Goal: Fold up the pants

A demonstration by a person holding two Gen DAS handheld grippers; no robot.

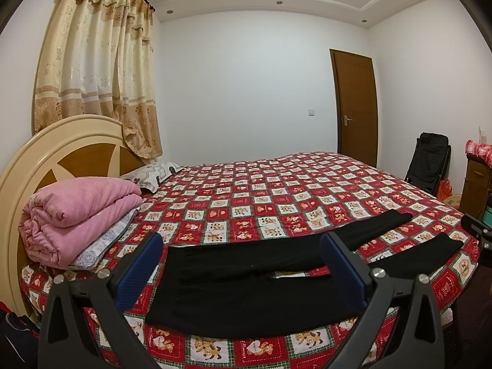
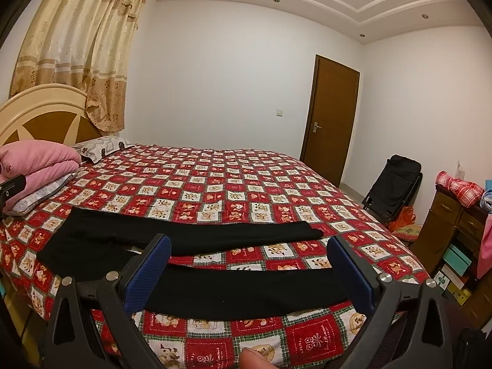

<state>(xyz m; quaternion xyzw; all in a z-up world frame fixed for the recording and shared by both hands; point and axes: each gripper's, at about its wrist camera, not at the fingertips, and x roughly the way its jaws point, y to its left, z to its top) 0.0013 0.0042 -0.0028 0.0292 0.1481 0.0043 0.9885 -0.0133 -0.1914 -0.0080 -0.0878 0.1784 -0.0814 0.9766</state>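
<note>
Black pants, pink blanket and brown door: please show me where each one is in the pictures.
black pants (image 1: 246, 292): left wrist view, waist part near the bed edge.
pink blanket (image 1: 80, 215): left wrist view, middle of the folded stack.
brown door (image 2: 330, 117): right wrist view, centre panel.

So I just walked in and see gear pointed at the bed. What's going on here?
A person holds a two-finger gripper in each hand over a pair of black pants spread flat on the red patchwork bedspread, legs apart and not yet folded. The left gripper hovers open near the waist end, and the right gripper hovers open over the nearer leg. Neither is touching the cloth. A folded pink blanket sits by the headboard.
</note>
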